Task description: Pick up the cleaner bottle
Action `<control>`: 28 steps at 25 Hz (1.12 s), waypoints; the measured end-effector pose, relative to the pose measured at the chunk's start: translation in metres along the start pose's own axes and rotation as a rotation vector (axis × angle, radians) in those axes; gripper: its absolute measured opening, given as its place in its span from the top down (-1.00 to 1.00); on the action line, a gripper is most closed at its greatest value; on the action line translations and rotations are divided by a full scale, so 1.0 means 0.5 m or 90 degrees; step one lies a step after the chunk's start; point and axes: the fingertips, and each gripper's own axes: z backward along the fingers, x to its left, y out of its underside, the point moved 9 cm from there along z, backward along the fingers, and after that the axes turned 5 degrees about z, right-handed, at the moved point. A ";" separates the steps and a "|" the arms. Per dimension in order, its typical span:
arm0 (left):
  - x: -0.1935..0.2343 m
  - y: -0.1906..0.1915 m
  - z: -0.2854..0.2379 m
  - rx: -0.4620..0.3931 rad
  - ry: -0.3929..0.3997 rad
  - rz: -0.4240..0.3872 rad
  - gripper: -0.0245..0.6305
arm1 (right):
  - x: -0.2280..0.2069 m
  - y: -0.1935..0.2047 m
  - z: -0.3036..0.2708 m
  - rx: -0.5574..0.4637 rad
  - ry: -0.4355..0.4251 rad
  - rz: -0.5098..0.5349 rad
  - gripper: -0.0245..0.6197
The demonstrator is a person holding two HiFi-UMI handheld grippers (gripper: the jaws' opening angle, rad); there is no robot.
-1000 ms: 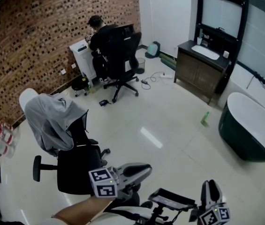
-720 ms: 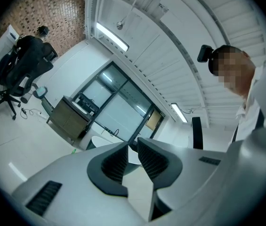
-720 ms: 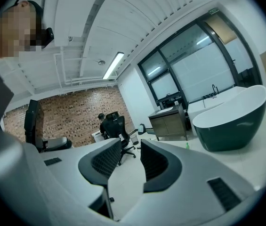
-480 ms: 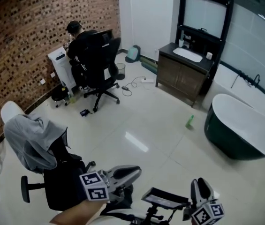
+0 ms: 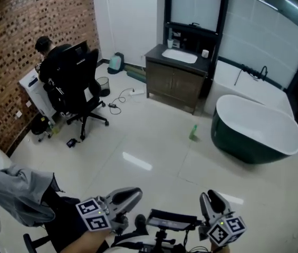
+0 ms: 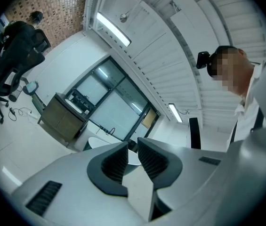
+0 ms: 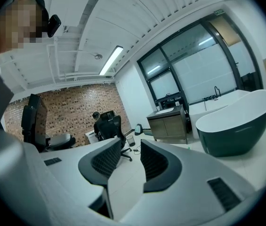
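The cleaner bottle (image 5: 193, 133) is a small green bottle standing on the pale tiled floor, just left of the dark green bathtub (image 5: 257, 136). Both grippers are at the bottom of the head view, far from the bottle. My left gripper (image 5: 137, 193) points up and to the right, its jaws shut with nothing between them. In the left gripper view the left gripper (image 6: 133, 147) shows only a thin slit between its ribbed pads. My right gripper (image 5: 205, 197) is at the lower right, its jaws close together and holding nothing. The right gripper view shows the right gripper (image 7: 131, 147) aimed across the floor.
A dark wooden vanity cabinet (image 5: 175, 80) with a sink stands at the back wall. A person sits in a black office chair (image 5: 69, 78) by the brick wall. Another chair draped with a grey garment (image 5: 19, 194) is at the lower left. A dark device (image 5: 172, 220) sits between the grippers.
The view has swung right: the bottle, vanity and bathtub have shifted from the right edge towards the middle. Both grippers moved along with it and stayed shut.
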 end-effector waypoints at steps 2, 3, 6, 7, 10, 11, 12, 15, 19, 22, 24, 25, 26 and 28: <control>0.024 -0.015 0.000 0.007 0.005 0.006 0.79 | 0.012 -0.009 -0.022 0.005 0.004 -0.006 0.52; 0.036 -0.023 -0.001 0.009 0.009 0.008 0.78 | 0.017 -0.013 -0.033 0.008 0.007 -0.008 0.52; 0.068 -0.049 -0.006 0.018 0.022 0.011 0.78 | 0.026 -0.022 -0.064 0.007 0.022 -0.010 0.52; 0.077 -0.058 -0.007 0.020 0.027 0.011 0.78 | 0.028 -0.024 -0.072 0.005 0.027 -0.010 0.52; 0.106 -0.078 -0.007 0.027 0.036 0.012 0.78 | 0.039 -0.030 -0.096 0.000 0.043 -0.010 0.52; 0.116 -0.082 -0.005 0.031 0.038 0.013 0.78 | 0.043 -0.030 -0.102 -0.002 0.047 -0.010 0.52; 0.124 -0.084 -0.003 0.036 0.039 0.015 0.79 | 0.048 -0.029 -0.107 -0.004 0.050 -0.010 0.52; 0.139 -0.081 -0.007 0.053 0.041 0.020 0.79 | 0.050 -0.021 -0.108 -0.002 0.061 -0.014 0.52; 0.143 -0.069 -0.032 0.069 0.046 0.027 0.78 | 0.027 -0.014 -0.097 0.007 0.076 -0.022 0.52; 0.136 -0.060 -0.065 0.078 0.050 0.026 0.78 | -0.003 -0.012 -0.089 0.007 0.080 -0.027 0.52; 0.127 -0.052 -0.087 0.078 0.047 0.023 0.78 | -0.028 -0.013 -0.087 0.007 0.074 -0.030 0.52; 0.122 -0.048 -0.097 0.076 0.044 0.023 0.78 | -0.041 -0.016 -0.087 0.007 0.069 -0.032 0.52; 0.118 -0.045 -0.107 0.074 0.040 0.023 0.78 | -0.054 -0.020 -0.088 0.005 0.064 -0.032 0.52; 0.109 -0.037 -0.130 0.073 0.033 0.020 0.78 | -0.082 -0.032 -0.093 0.002 0.053 -0.030 0.52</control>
